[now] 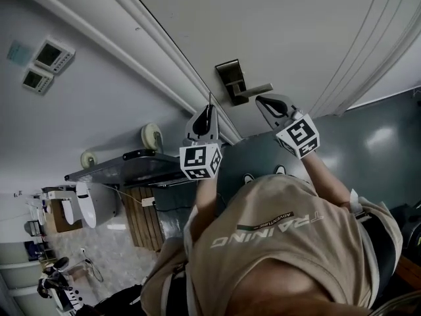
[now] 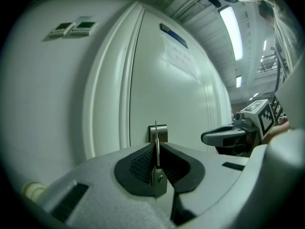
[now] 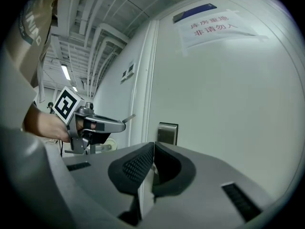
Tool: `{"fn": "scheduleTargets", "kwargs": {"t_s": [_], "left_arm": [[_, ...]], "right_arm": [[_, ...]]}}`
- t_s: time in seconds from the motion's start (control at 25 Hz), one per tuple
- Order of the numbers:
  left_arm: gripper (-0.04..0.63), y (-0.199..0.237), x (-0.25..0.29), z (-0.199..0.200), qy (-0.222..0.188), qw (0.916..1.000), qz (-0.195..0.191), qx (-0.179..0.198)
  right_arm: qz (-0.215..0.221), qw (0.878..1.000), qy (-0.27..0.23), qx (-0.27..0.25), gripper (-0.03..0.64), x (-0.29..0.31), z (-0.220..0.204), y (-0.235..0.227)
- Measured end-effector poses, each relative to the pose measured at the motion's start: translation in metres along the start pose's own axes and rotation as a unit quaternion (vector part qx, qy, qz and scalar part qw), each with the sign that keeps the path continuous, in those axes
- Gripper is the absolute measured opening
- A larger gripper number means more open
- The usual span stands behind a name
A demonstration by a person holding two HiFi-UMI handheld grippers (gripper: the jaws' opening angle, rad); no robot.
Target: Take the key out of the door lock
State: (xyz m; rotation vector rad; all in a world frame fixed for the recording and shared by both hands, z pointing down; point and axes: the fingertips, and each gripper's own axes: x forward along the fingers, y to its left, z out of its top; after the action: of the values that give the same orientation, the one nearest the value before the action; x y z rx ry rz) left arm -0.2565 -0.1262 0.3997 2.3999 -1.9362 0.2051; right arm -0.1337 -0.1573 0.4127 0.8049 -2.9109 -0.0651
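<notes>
The door's metal lock plate [image 1: 230,79] carries a lever handle [image 1: 258,90]. A thin silver key [image 2: 157,149] is out of the lock, clamped in my left gripper [image 2: 157,151] with its blade pointing toward the lock plate [image 2: 158,131]. In the head view, the left gripper [image 1: 209,112] hovers a short way from the door, left of the handle, and the key [image 1: 210,100] sticks out of its tip. My right gripper [image 1: 261,100] is shut on nothing, its tip just below the lever's end. In the right gripper view, the lock plate [image 3: 167,132] lies straight ahead of the right gripper [image 3: 153,149].
Two wall control panels [image 1: 45,63] sit left of the door frame [image 1: 164,64]. A paper notice [image 3: 209,25] is stuck high on the door. A dark shelf [image 1: 125,166] with rolls of tape [image 1: 152,137] stands by the wall at the left.
</notes>
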Motion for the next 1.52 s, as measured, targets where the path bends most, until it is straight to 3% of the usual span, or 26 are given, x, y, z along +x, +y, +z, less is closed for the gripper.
{"fn": "scheduleTargets", "kwargs": {"t_s": [0.48,1.0,1.24,1.52], "left_arm": [[0.023,0.018,0.017,0.057,-0.050,0.9984,-0.008,0.025],[0.023,0.016,0.031,0.094,-0.095,0.9947,-0.014,0.037],[0.023,0.020,0.037,0.111,-0.109,0.9932,-0.015,0.039],[0.023,0.030,0.041,0.127,-0.130,0.9908,-0.005,0.039]], "right_arm": [[-0.013,0.999,-0.025,-0.037,0.015,0.001,0.041,-0.018],[-0.014,0.997,-0.031,-0.072,0.015,0.008,0.062,-0.038],[-0.029,0.996,-0.054,-0.065,0.015,0.010,0.081,-0.050],[-0.016,0.995,-0.066,-0.074,0.014,0.021,0.098,-0.051]]}}
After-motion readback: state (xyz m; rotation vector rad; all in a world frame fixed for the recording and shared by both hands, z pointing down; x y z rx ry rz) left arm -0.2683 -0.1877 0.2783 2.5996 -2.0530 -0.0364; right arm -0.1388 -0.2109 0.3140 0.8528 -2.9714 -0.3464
